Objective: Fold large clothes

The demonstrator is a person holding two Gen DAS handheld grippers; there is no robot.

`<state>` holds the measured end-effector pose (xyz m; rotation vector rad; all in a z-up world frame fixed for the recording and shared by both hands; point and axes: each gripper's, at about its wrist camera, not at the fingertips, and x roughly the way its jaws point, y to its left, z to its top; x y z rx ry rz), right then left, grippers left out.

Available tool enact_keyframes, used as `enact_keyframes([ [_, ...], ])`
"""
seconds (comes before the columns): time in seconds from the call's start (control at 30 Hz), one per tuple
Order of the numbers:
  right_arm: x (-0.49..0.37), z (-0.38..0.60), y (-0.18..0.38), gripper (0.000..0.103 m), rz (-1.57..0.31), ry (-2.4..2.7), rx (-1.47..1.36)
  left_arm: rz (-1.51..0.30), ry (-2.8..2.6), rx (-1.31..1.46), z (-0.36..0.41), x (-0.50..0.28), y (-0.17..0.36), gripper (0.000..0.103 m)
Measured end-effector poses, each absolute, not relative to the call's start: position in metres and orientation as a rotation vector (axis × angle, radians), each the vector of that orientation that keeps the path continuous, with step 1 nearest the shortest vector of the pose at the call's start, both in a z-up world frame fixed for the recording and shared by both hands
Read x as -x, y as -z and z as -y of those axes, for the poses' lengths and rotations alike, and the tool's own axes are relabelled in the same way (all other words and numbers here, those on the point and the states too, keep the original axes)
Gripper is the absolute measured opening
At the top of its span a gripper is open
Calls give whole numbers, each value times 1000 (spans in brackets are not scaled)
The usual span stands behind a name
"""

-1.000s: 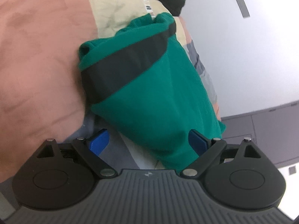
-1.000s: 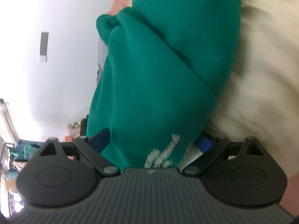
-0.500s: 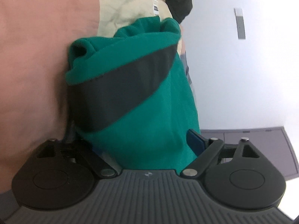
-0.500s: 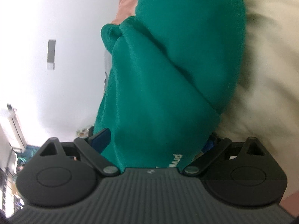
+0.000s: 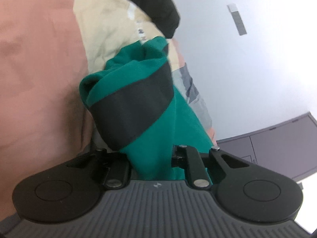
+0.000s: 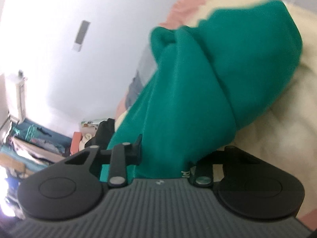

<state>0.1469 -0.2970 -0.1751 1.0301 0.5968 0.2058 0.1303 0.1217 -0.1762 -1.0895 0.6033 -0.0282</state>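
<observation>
Both grippers have just been closing on the green garment (image 5: 150, 138), which a moment ago sat loosely between wide-spread jaws. Now the left gripper (image 5: 151, 158) has its jaws drawn in and pinching a bunched fold of the fabric, and the right gripper (image 6: 166, 156) is clamped the same way on another part of the same cloth (image 6: 198, 99). The garment has also bunched and lifted off the bedding since then, and the right wrist view has tilted, so the wall now takes up more of its left side.

No container shows in either view.

Much is hard to read. The blue pads seen earlier are now buried in cloth, so where the fabric meets them cannot be made out. Both views are blurred, the right one more so. White lettering on the garment peeps out beside the right gripper's right-hand linkage, cut off and unreadable. A cluttered heap of coloured things (image 6: 39, 144) at the lower left of the right wrist view is too smeared to name.

The garment is a deep green knit with a broad black band (image 5: 136, 109) slanting across it, gathered into thick rolls and folds. It hangs between the two grippers above a bed, over a cream blanket (image 5: 105, 39) and beside a salmon-pink cover (image 5: 35, 69). A dark piece of clothing (image 5: 158, 10) lies at the far edge of the bed, with a pale wall (image 5: 247, 79) beyond.
</observation>
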Motion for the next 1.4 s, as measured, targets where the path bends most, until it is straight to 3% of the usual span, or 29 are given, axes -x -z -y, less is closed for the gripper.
enact_keyframes([
  [0.3, -91, 307, 140, 39, -551, -283, -1025, -560, 54, 889, -103, -70, 117, 17],
  [0.67, -36, 305, 129, 40, -496, -287, -989, -586, 5, 879, -96, -17, 111, 18],
  [0.73, -42, 303, 127, 42, -508, -282, -975, -610, -1, 884, -97, -23, 115, 23],
  [0.87, -46, 299, 123, 64, -519, -302, -939, -610, 38, 900, -99, -24, 117, 39],
  [0.93, -44, 297, 120, 65, -512, -314, -934, -585, 64, 899, -98, -21, 113, 48],
  [1.03, -46, 302, 120, 65, -502, -322, -952, -546, 98, 920, -100, -17, 108, 51],
  [1.4, -94, 298, 85, 65, -451, -360, -865, -443, 178, 871, -108, -64, 75, 53],
])
